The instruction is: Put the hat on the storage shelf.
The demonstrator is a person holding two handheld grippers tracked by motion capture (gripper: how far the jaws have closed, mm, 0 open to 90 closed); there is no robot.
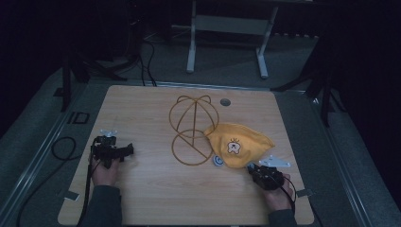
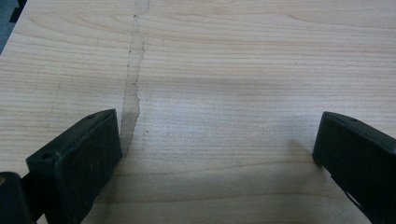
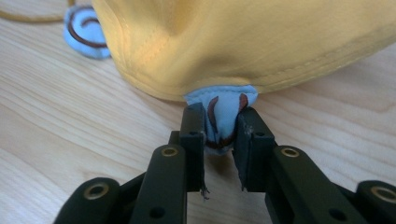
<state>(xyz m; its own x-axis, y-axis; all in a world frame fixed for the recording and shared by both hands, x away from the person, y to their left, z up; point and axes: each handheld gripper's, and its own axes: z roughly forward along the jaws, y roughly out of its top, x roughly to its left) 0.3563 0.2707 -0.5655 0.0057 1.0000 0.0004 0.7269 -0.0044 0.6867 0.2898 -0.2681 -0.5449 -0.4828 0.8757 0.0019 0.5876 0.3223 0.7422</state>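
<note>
Right tool (image 3: 219, 135) pinching blue ear flap (image 3: 224, 112) of yellow hat (image 3: 243, 42), left tool (image 2: 215, 154) spread wide

High view: fixed above person's side, facing forward and down; whole wooden table (image 1: 156, 198) in frame, floor beyond.
Left gripper view: rides on left gripper (image 2: 215, 154), looks along jaws, low and close over bare tabletop.
Right gripper view: rides on right gripper (image 3: 219, 126), very close, level with table, facing yellow cap (image 3: 243, 42).
Shared: cap (image 1: 241, 144) and blue ear patch (image 1: 218, 161) (image 3: 86, 30) in high and right gripper views.
</note>
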